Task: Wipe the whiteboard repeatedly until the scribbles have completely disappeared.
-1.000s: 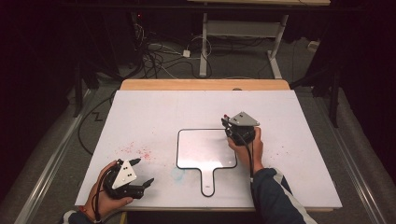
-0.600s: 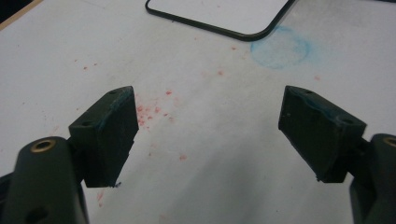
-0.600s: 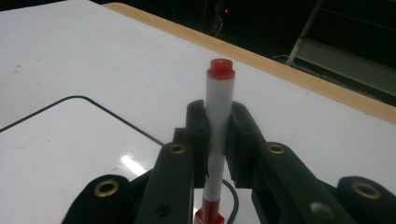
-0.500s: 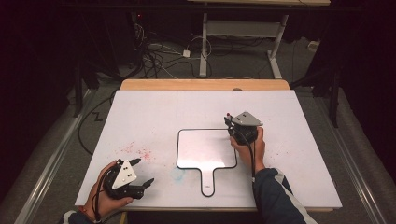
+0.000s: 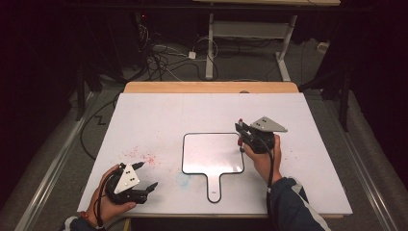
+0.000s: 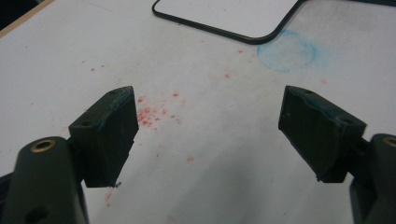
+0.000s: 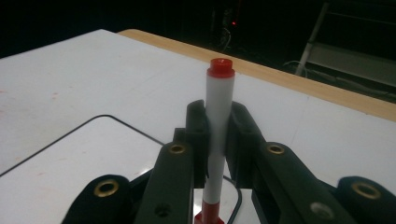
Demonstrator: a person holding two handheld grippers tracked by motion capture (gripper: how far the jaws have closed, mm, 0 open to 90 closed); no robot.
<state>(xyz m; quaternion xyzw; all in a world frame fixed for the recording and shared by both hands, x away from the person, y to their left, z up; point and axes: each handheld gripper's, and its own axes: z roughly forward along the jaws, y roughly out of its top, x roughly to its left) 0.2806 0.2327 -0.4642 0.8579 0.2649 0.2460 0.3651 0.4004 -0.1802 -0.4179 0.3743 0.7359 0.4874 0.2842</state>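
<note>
My right gripper (image 5: 242, 132) is shut on a white marker (image 7: 217, 135) with red ends, held upright between the jaws. It hovers at the right edge of a small whiteboard (image 5: 212, 153) with a black rim and a handle that points toward me; the same whiteboard (image 7: 70, 168) lies below the jaws in the right gripper view. My left gripper (image 5: 146, 177) rests near the table's front left with its jaws wide apart and nothing between its fingers (image 6: 109, 135). A corner of the whiteboard (image 6: 224, 14) shows at the top of the left gripper view.
The white table (image 5: 159, 115) bears red specks (image 5: 142, 155) and a faint blue ring (image 6: 286, 51) near the left gripper. A wooden strip (image 5: 211, 87) edges the far side. Beyond it are cables and a desk frame (image 5: 250, 33) on the floor.
My right gripper with the marker has shifted slightly right and up from the whiteboard's upper right corner. The left gripper has stayed put.
</note>
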